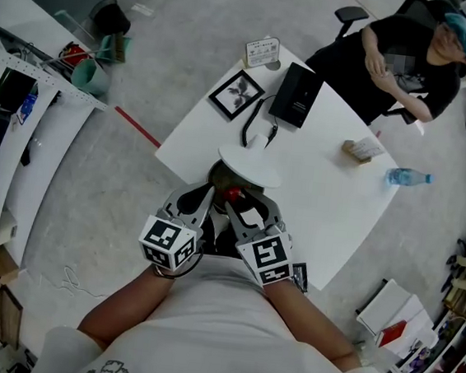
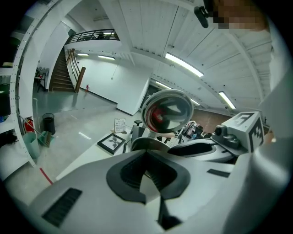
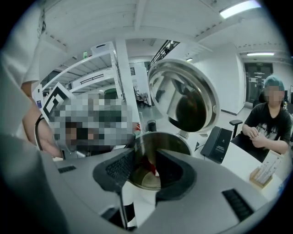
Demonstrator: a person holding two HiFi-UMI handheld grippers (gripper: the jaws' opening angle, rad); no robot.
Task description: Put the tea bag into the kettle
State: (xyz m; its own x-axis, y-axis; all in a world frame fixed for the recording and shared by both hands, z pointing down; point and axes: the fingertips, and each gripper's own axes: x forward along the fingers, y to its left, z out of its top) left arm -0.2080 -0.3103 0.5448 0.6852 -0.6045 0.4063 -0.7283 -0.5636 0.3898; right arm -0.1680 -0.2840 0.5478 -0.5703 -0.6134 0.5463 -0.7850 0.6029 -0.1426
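Note:
The steel kettle (image 1: 220,177) stands at the near edge of the white table (image 1: 330,208), its white lid (image 1: 250,165) swung up. A red tea bag (image 1: 232,193) shows at its mouth. In the right gripper view my right gripper (image 3: 144,164) hangs just over the kettle's rim (image 3: 176,139) with its jaws apart; the red and white tea bag (image 3: 151,168) lies between and below them, inside the kettle, untouched by the pads. My left gripper (image 2: 146,157) sits close at the kettle's left, tips together, nothing seen between them. The lid (image 2: 167,112) mirrors the red bag.
On the table lie a framed picture (image 1: 236,93), a black box (image 1: 296,95) with a cable (image 1: 252,126), a sign card (image 1: 262,52), a wooden holder (image 1: 361,149) and a water bottle (image 1: 408,177). A seated person (image 1: 411,64) is at the far corner. Shelves (image 1: 6,141) line the left.

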